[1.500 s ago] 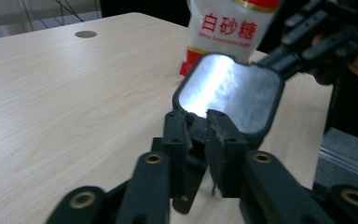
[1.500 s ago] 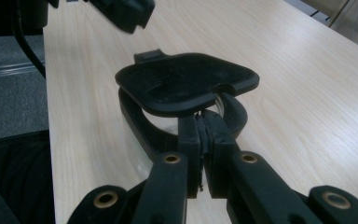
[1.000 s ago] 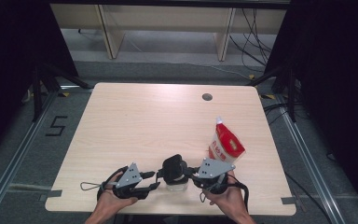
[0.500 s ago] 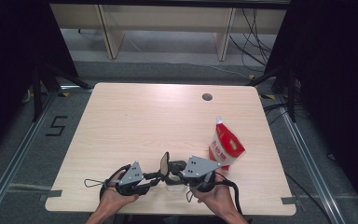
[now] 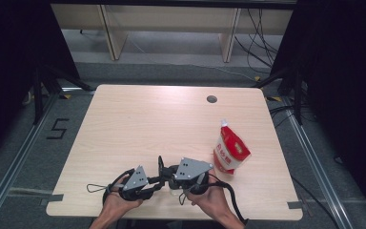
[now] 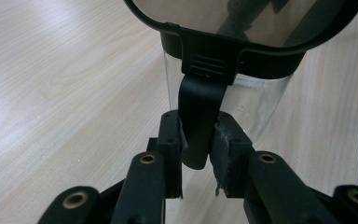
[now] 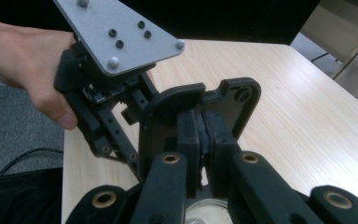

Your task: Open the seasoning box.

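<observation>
At the near edge of the surface (image 5: 138, 119) stood a clear cup (image 6: 242, 109) with a black hinged lid (image 7: 168, 109) swung up. The left gripper (image 5: 158, 180) had just closed its jaws on the cup's black tab (image 6: 198, 116), steadying it, while the right gripper (image 5: 171, 174) clamped the raised lid. Opening looked in hand; next called for folding the lid fully back, then fetching the red pouch (image 5: 231, 152) nearby

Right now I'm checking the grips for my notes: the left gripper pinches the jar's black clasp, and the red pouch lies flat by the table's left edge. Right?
Not quite. The left gripper does pinch the black clasp, but the high view shows the red pouch standing near the right edge of the table, not lying flat at the left.
</observation>
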